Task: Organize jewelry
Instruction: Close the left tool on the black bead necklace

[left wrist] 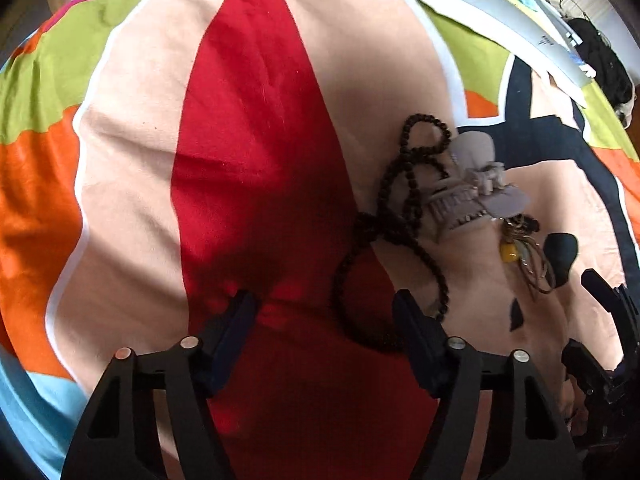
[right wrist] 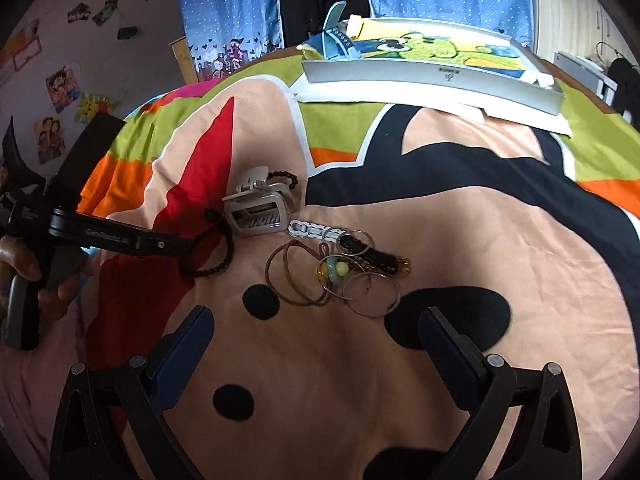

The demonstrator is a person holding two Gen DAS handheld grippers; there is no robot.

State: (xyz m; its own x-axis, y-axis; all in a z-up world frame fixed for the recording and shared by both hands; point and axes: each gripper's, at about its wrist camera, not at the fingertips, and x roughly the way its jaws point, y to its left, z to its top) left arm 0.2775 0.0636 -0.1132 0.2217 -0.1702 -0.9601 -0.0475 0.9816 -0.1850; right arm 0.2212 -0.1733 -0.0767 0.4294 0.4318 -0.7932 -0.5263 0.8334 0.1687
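A dark bead necklace (left wrist: 404, 184) lies looped on the bedspread beside a grey hair claw clip (left wrist: 476, 188); both also show in the right wrist view, necklace (right wrist: 216, 260) and clip (right wrist: 256, 210). Past them lies a pile of brown hair ties (right wrist: 296, 280), thin metal bangles (right wrist: 372, 292), a white beaded bracelet (right wrist: 306, 230), a black bracelet (right wrist: 372, 254) and a yellow-green bead piece (right wrist: 336, 270). My left gripper (left wrist: 324, 312) is open, its right finger at the necklace's near loop. My right gripper (right wrist: 316, 320) is open and empty, just short of the pile.
A silver tray (right wrist: 436, 76) holding a cartoon-print cloth sits at the far side of the colourful bedspread (right wrist: 500, 240). Blue curtains and a poster-covered wall stand behind the bed. The left gripper's handle and the hand on it fill the right wrist view's left edge (right wrist: 60, 236).
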